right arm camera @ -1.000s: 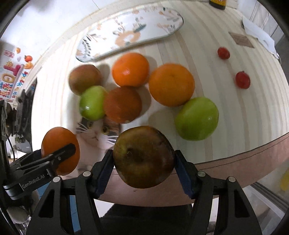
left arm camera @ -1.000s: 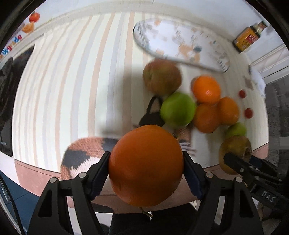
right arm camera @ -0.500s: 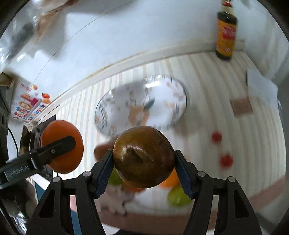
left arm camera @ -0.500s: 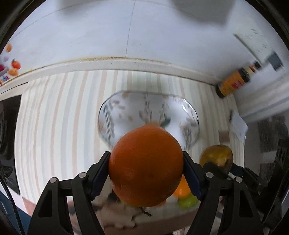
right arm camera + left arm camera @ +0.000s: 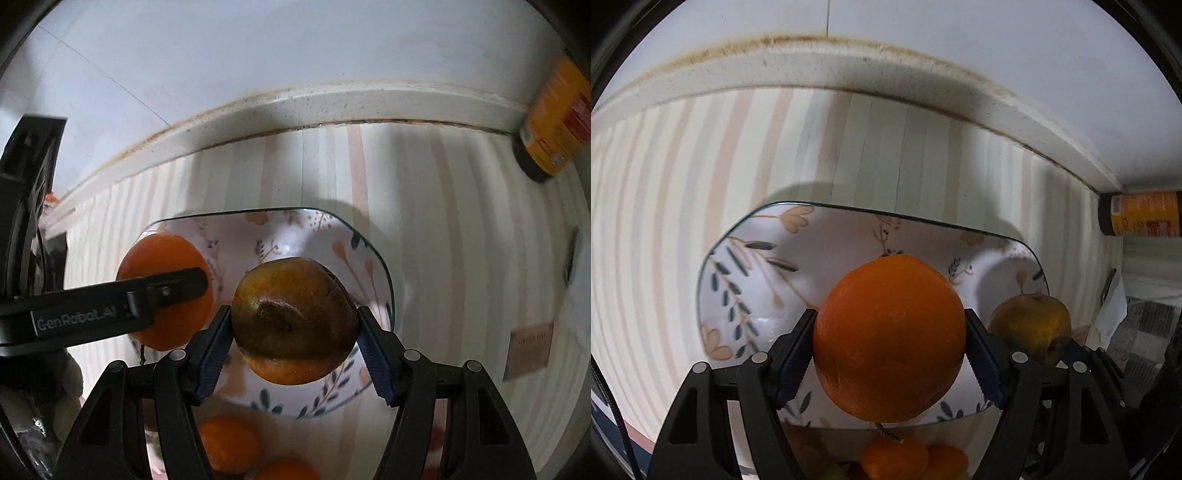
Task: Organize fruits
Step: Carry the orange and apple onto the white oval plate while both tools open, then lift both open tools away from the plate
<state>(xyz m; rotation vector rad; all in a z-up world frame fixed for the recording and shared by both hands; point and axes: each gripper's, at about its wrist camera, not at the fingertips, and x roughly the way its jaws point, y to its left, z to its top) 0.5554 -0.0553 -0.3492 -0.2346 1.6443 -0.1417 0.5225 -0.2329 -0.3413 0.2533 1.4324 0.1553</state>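
Observation:
My left gripper (image 5: 889, 350) is shut on a large orange (image 5: 889, 338), held above the floral white plate (image 5: 753, 266). My right gripper (image 5: 294, 328) is shut on a brownish-green apple (image 5: 294, 317), hanging over the same plate (image 5: 236, 232). In the right wrist view the orange (image 5: 162, 258) and the left gripper's finger (image 5: 110, 308) show at the left. In the left wrist view the apple (image 5: 1030, 325) shows at the right. The plate holds no fruit that I can see.
More oranges (image 5: 227, 443) lie on the striped tabletop (image 5: 665, 184) near the plate's front edge. A yellow-labelled bottle (image 5: 1137, 218) stands at the back right by the wall ledge (image 5: 849, 70). A brown card (image 5: 528, 349) lies at the right.
Both grippers carried their fruit away from the fruit pile toward the back of the table and now hang over the plate. The pile has dropped to the bottom of both views.

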